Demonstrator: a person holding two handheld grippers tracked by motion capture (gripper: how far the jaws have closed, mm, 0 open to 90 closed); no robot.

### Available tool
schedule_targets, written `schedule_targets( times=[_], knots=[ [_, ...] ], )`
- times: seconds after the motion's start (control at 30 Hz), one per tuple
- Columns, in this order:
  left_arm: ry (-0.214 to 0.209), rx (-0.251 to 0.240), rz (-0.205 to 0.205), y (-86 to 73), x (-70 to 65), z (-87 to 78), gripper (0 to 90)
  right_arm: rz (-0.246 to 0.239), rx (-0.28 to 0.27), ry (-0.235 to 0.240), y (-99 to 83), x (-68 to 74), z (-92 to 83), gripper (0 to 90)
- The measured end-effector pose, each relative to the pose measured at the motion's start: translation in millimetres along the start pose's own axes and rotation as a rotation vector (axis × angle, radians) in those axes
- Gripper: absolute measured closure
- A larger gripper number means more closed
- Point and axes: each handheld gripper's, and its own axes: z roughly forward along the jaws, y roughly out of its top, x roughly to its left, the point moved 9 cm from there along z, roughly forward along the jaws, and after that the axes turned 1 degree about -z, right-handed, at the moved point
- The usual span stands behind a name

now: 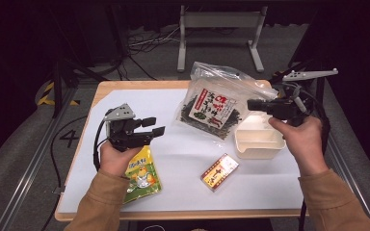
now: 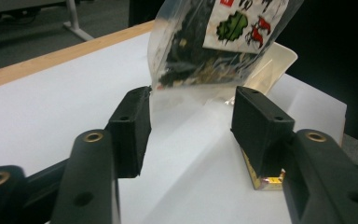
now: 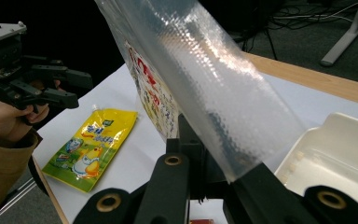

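A clear bag of dark dried seaweed with a red and white label (image 1: pixel 211 103) hangs tilted above the white table (image 1: pixel 183 159), lifted off it. My right gripper (image 1: pixel 251 105) is shut on the bag's right edge; in the right gripper view the jaws (image 3: pixel 205 168) pinch the clear plastic (image 3: pixel 205 88). My left gripper (image 1: pixel 158 126) is held at the table's left and points toward the bag. Its jaws (image 2: pixel 191 112) stand open with nothing between them, and the bag (image 2: pixel 205 46) hangs just beyond their tips.
A white plastic container (image 1: pixel 259 140) sits under the right hand. A yellow pouch (image 1: pixel 142 175) lies by the left wrist, and a small red and yellow box (image 1: pixel 219 172) lies at front centre. Metal stand legs (image 1: pixel 219 33) are on the floor behind the table.
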Motion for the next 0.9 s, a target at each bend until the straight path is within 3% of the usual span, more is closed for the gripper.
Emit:
schedule_targets(
  times=[0.27,0.9],
  knots=[
    [0.021,0.028,0.001,-5.5,5.3,-1.7,41.1,0.001,0.013,-0.040,13.1,-7.7,-9.8,89.5],
    [0.044,0.097,-0.035,-22.6,19.2,-4.7,31.3,0.082,0.019,-0.126,32.0,-45.4,-37.1,89.4]
  ],
)
